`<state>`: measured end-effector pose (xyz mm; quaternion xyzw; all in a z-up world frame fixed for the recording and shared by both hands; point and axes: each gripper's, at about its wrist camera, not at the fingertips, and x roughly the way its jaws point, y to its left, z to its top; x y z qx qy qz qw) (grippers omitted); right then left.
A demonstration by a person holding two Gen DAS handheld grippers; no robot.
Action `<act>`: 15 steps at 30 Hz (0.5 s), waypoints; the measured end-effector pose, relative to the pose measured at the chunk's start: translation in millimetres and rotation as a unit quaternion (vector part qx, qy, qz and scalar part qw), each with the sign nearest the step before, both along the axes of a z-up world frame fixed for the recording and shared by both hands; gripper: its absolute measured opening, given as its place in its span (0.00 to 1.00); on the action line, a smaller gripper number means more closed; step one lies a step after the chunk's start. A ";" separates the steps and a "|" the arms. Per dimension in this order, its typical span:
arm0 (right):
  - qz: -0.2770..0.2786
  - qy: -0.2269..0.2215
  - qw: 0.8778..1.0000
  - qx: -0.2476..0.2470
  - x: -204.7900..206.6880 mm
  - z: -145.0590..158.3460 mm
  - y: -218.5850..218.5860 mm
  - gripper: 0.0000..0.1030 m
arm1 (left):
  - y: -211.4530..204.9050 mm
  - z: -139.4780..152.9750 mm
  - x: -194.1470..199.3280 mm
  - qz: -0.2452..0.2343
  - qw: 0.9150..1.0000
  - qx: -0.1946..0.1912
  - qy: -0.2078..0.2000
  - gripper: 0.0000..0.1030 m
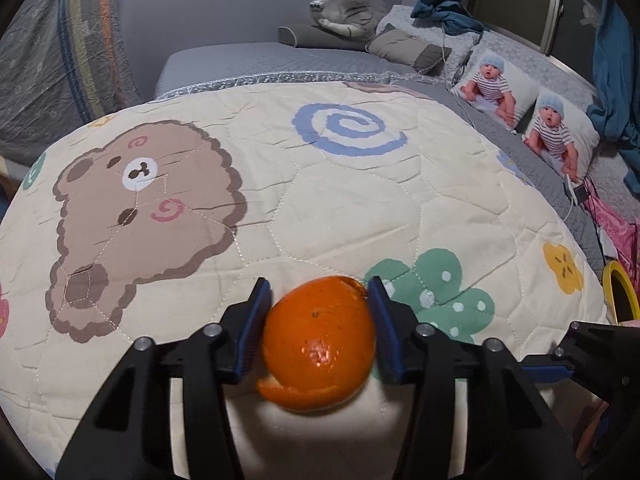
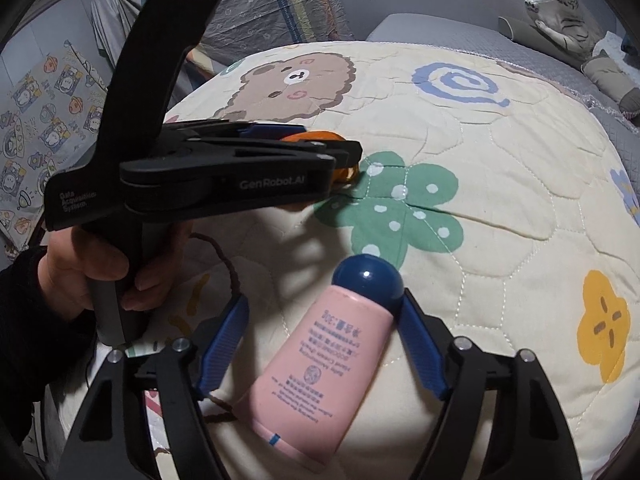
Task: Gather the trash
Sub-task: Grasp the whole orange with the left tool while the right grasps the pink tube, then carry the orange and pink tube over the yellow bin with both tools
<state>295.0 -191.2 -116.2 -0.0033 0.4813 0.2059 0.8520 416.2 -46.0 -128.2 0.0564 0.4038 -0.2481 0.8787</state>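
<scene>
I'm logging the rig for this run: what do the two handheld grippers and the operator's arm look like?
Both the left gripper and the right gripper are matte black plastic, with blue ribbed pads on the fingers and silver pivot bolts. The left one's side carries grey lettering, "GenRobot.AI" and "Data Acquisition System", above a pistol-style grey handle. The hand on that handle comes out of a black sleeve.

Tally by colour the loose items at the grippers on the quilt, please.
Orange: 1, the orange tangerine peel between the left gripper's pads.
Pink: 1, the pink plastic tube with a dark blue cap between the right gripper's pads.
Total: 2
</scene>
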 end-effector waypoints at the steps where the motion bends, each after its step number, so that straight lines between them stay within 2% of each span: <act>1: 0.002 -0.001 1.000 -0.007 -0.7 -0.2 1.2 0.56 | -0.8 0.0 -1.1 -0.003 1.000 0.001 0.000 0.40; 2: 0.003 -0.001 1.000 -0.011 -0.9 -0.7 1.7 0.49 | -1.2 -0.2 -2.4 -0.005 1.000 0.002 0.000 0.38; 5: 0.010 0.000 1.000 -0.011 -0.8 -0.3 3.5 0.37 | 0.3 1.5 -5.2 -0.002 1.000 -0.003 0.001 0.35; 15: 0.019 -0.019 1.000 -0.002 -17.6 19.3 4.0 0.34 | 18.4 28.5 -18.9 0.025 0.999 -0.021 -0.014 0.32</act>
